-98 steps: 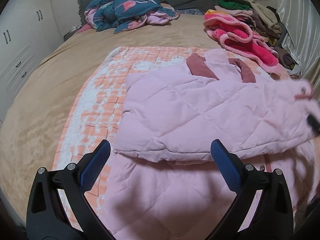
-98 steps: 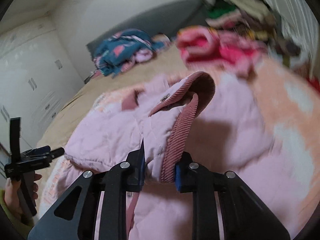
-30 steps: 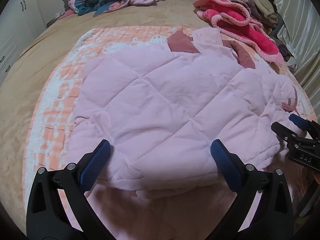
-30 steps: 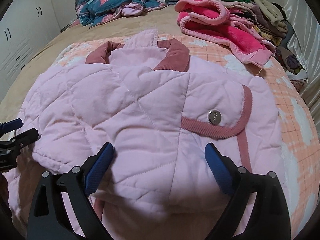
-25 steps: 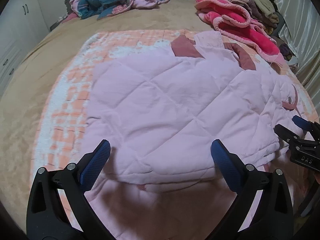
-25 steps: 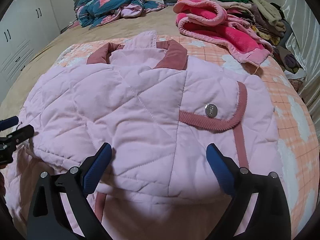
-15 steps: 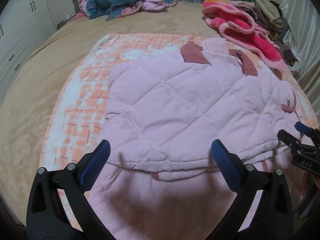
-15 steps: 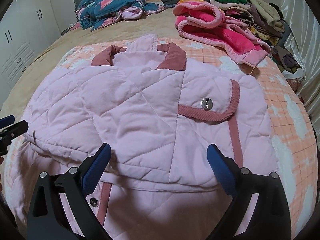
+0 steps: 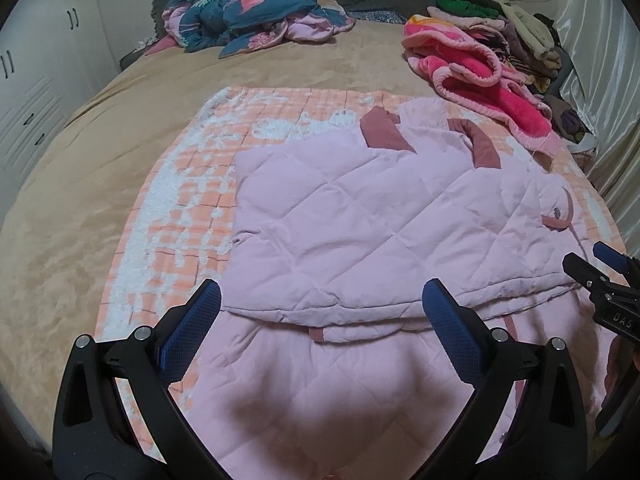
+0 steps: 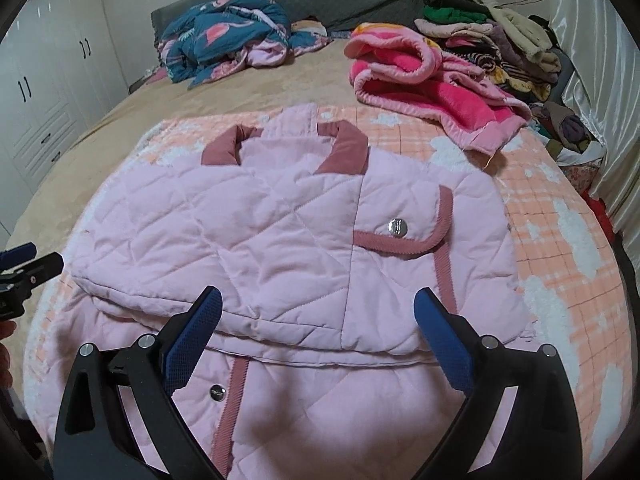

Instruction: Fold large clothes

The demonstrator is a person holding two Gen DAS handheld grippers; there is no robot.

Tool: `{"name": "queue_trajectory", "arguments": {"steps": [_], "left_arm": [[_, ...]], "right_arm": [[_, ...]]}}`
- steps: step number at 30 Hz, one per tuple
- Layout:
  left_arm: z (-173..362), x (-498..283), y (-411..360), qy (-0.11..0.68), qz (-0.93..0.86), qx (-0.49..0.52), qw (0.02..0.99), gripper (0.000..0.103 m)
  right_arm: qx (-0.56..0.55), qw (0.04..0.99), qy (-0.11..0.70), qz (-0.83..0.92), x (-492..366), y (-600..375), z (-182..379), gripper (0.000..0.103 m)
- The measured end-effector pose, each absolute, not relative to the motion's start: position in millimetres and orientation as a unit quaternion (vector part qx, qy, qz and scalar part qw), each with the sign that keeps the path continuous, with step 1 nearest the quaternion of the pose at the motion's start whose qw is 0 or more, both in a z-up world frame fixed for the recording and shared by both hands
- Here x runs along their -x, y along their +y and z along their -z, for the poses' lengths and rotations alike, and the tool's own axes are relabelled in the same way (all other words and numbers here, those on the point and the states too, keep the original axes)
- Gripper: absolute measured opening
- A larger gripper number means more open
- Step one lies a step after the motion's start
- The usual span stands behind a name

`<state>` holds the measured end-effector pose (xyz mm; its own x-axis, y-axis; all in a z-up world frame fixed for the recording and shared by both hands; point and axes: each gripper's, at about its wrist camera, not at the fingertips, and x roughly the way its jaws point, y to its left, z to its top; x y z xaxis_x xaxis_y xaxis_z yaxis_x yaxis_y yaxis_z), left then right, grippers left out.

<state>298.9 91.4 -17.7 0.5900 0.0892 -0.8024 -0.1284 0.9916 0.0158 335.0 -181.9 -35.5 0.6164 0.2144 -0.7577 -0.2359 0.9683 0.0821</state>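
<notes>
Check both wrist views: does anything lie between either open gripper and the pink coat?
Nothing visible does. The left gripper and right gripper are open over the coat, with only its folded fabric in front.

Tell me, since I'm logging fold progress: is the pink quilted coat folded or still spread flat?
Partly folded. The pink quilted coat has its sleeves laid across the body, their edge above the lower part, which is unfolded.

Bare tan bedspread lies left; pink fleece crowds far right.
</notes>
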Motion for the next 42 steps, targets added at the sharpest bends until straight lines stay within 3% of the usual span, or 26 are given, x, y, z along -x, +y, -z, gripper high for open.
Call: {"name": "queue_trajectory", "arguments": {"steps": [42], "left_arm": [[-54.1, -211.4, 72.6, 0.369, -0.05, 0.02, 0.928, 0.095]], "right_arm": [[-0.007, 0.94, 0.302, -0.157, -228.3, -208.8, -72.1, 0.099]]}}
